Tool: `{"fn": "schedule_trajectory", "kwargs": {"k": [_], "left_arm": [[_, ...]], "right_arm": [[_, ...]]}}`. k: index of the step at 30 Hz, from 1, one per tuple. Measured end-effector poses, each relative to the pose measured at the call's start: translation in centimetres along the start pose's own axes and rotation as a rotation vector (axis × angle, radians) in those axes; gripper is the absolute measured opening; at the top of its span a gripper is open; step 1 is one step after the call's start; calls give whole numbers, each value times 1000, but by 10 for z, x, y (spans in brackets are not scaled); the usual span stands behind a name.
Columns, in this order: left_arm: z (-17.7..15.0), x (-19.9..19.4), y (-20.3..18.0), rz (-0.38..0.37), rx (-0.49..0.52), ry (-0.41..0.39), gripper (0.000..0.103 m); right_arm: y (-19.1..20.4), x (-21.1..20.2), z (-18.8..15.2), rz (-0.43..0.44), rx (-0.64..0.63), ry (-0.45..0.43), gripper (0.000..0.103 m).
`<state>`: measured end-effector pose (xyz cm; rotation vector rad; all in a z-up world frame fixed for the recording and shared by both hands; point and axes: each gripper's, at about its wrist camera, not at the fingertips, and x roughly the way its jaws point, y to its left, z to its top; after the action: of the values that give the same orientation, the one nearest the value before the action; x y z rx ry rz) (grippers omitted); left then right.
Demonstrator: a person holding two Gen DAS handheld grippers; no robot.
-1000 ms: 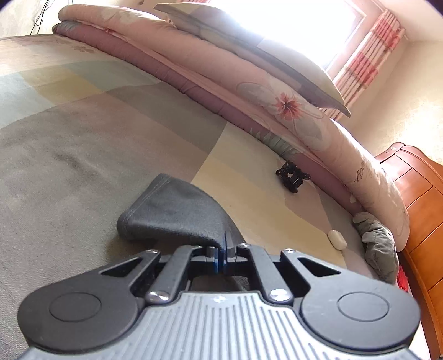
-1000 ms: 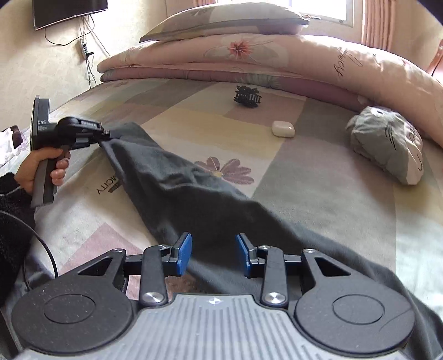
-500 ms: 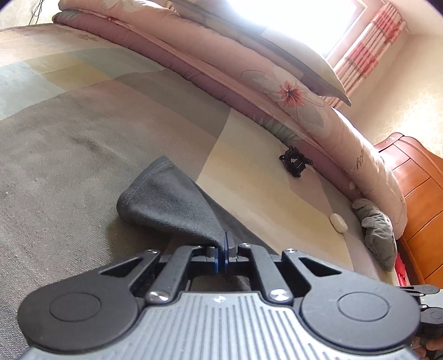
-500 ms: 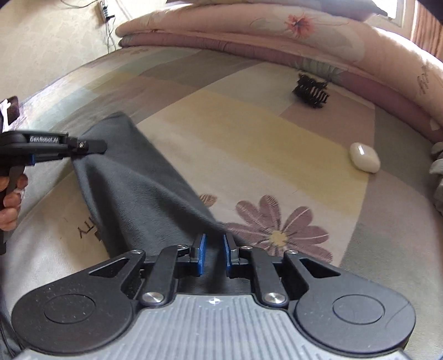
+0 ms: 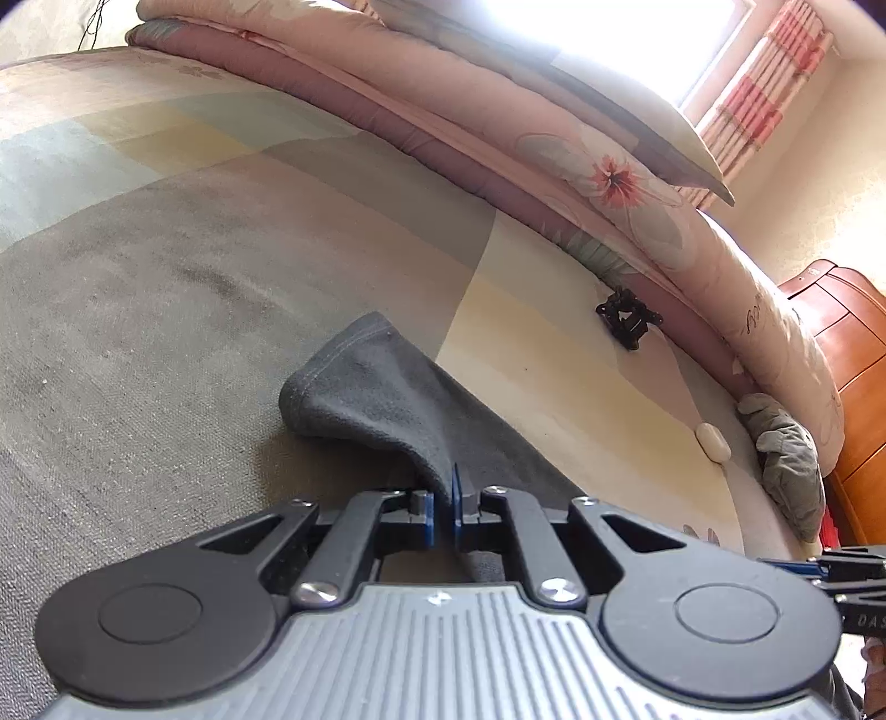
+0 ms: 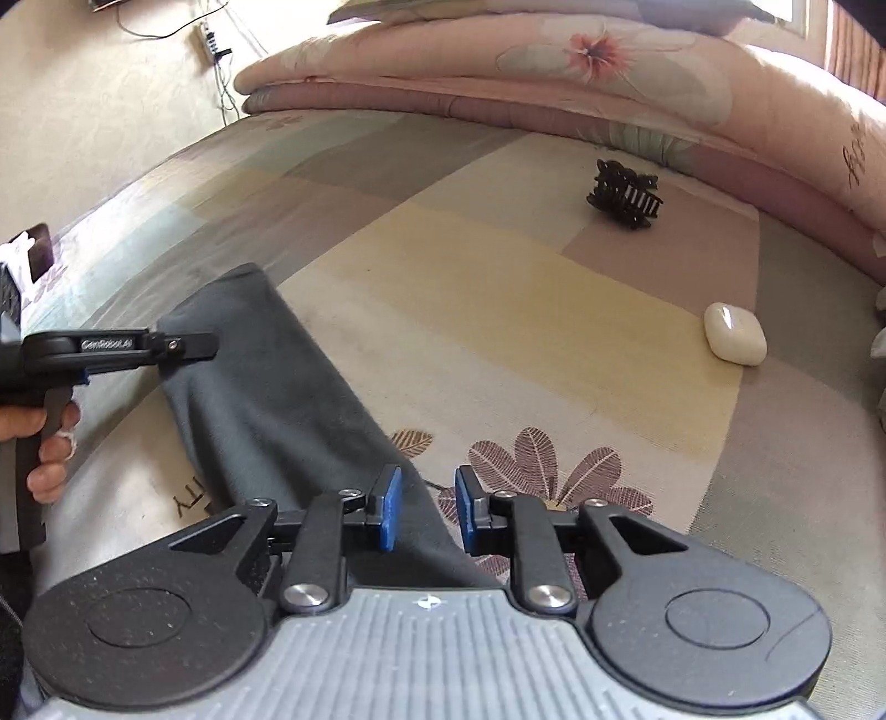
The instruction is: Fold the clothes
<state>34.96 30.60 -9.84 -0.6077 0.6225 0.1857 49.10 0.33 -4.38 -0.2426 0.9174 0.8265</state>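
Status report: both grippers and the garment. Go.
Left gripper shut on grey garment. Right gripper open over it, jaws just widened. Hair clip, white case clear of it.

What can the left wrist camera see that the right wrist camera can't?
Only the left wrist view shows the bright window, the striped curtain, the wooden headboard and the crumpled grey cloth beside it.

Only the right wrist view shows the hand holding the left gripper, the wall cable and the flower print on the bedsheet.

Both show the dark grey garment, the black hair claw, the white earbud case and the floral quilt.
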Motion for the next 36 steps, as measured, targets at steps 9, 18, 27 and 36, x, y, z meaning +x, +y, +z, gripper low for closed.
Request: {"fn": "schedule_trajectory", "kwargs": {"k": [9,18,27,36], "left_arm": [[5,1,22,-2,-76,-14,8],[9,3,34,-1,-94,-43,9],[8,3,23,43,9,-95,5],[35,-1,-28,64,219,-171,4]], "right_arm": [[17,72,24,131,-5,34,31],[65,115,68,239,-110,-4,34],[95,114,66,151,-243,-67,4],[69,71,90,10,-219,-210,3]]}}
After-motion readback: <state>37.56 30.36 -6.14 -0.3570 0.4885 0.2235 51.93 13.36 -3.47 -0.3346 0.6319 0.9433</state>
